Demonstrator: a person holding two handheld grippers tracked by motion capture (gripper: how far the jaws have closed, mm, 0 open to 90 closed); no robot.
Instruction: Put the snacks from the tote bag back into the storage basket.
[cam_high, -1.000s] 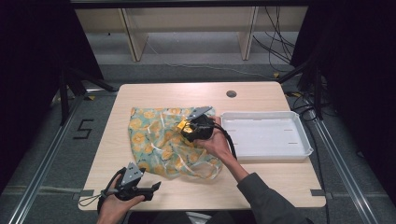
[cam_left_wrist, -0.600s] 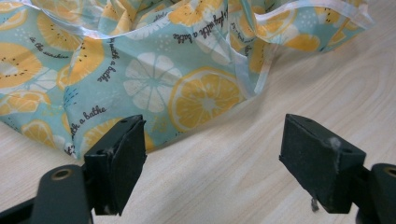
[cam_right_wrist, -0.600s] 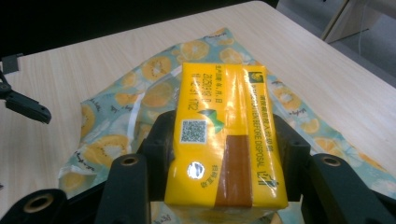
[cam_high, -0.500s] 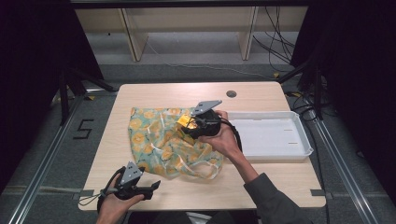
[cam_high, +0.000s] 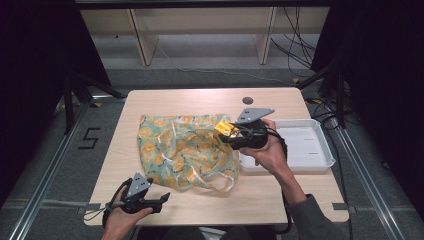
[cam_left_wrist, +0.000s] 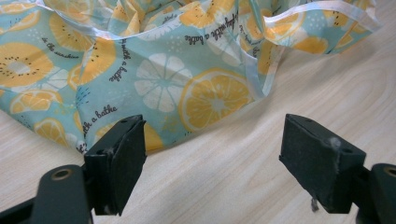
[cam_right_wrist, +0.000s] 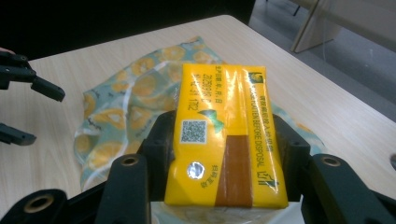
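A teal bag printed with orange slices (cam_high: 186, 150) (cam_left_wrist: 177, 74) (cam_right_wrist: 121, 121) lies crumpled in the middle of the wooden table (cam_high: 165, 100). My right gripper (cam_high: 226, 131) (cam_right_wrist: 224, 144) is lifted above the bag's right edge and is shut on a yellow tissue pack (cam_high: 225, 129) (cam_right_wrist: 225, 135). The pack lies flat between its jaws, label up. My left gripper (cam_high: 162, 200) (cam_left_wrist: 224, 163) rests low at the table's front left, open, with nothing between its jaws. It points at the bag's near edge and stands just short of it.
A white tray (cam_high: 320, 150) stands on the table to the right of the bag, partly behind the right hand. A round cable hole (cam_high: 247, 100) is near the far edge. Shelf legs and cables fill the floor beyond.
The right gripper has risen off the bag and moved right toward the tray with the yellow pack in it. The left gripper has not moved.
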